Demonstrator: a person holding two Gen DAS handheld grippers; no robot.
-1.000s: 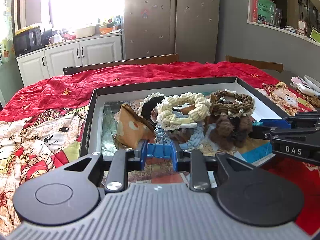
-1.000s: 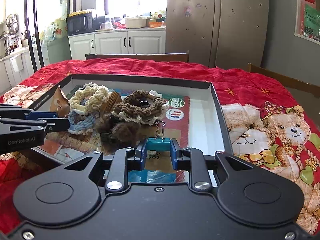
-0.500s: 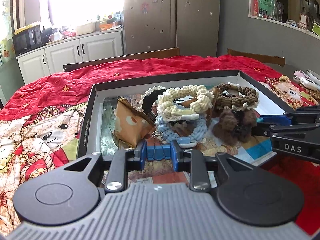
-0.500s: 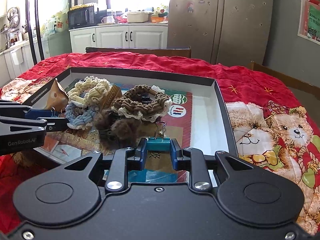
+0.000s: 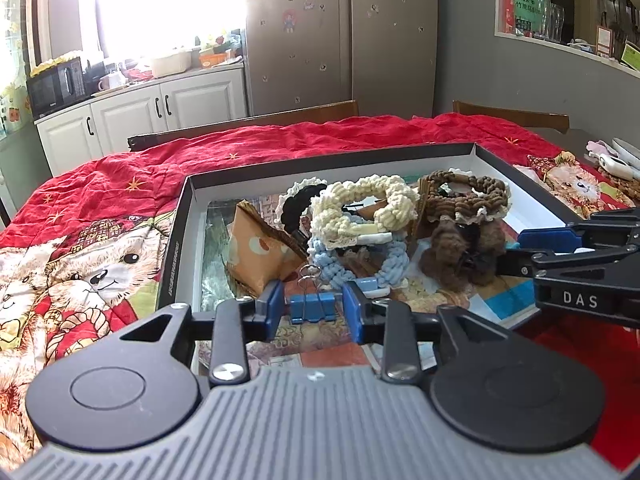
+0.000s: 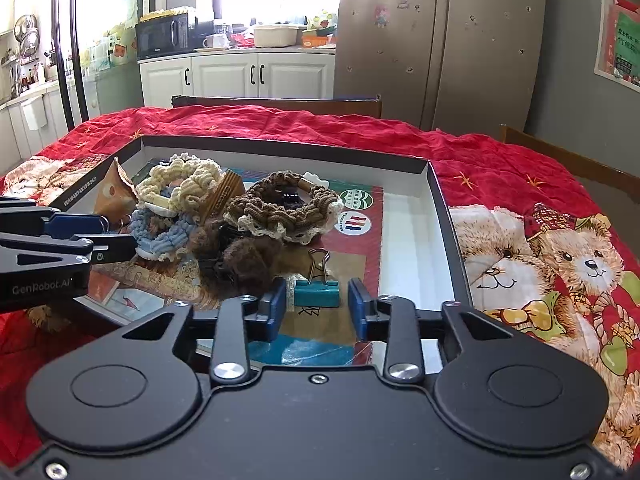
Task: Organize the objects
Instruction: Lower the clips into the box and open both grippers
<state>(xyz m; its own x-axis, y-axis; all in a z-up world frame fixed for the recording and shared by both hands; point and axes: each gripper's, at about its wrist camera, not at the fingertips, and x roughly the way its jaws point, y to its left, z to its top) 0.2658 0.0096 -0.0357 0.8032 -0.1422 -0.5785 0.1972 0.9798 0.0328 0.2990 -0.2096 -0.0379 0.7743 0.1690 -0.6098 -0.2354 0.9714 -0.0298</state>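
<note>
Your left gripper [image 5: 312,310] is opening, and the blue clip [image 5: 312,307] sits loose between its pads. Your right gripper [image 6: 317,305] is opening around the teal clip [image 6: 317,294]. Both clips lie in the box [image 6: 448,236]. Lift straight back so you don't bump them.

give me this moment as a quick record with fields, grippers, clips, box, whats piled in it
surface: red bear-print cloth
box: shallow black-rimmed box on the cloth
left gripper: jaws opening, pads clear of the blue binder clip that sits between them
right gripper: jaws opening, pads clear of the teal binder clip between them
clip positions: both lie in the box near its front edge
pile: cream scrunchie, light blue scrunchie, brown scrunchie, brown fuzzy item, orange paper packet
</note>
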